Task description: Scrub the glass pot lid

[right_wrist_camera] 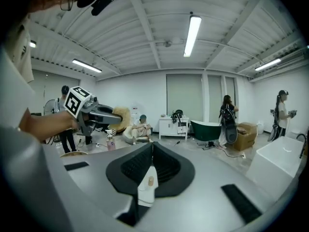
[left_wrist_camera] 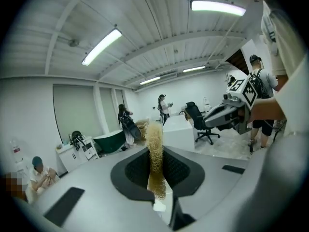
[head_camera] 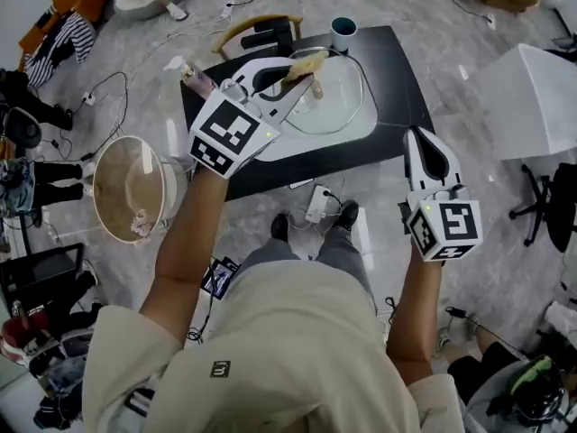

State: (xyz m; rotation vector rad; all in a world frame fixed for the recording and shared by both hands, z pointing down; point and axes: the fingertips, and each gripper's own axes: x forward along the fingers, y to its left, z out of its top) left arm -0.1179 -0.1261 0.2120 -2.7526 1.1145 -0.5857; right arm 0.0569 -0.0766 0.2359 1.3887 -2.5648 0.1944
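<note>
Glass pot lid (head_camera: pixel 332 96) lies flat on a white mat (head_camera: pixel 306 142) on the dark desk (head_camera: pixel 401 70), with no suds visible, so scrubbing looks hardly begun. Left gripper (head_camera: pixel 299 71), clenched on a fibrous scrubber (head_camera: pixel 311 59), hovers over its rim, while the right gripper (head_camera: pixel 422 141) is closed on nothing, beside the desk

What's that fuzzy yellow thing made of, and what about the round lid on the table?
The scrubber clamped in the left gripper looks like dried plant fibre, maybe loofah: it is pale tan, rough, stringy and matte. The pot lid looks like clear glass, since the white mat shows through it. Its rim glints, so that part may be metal.
</note>
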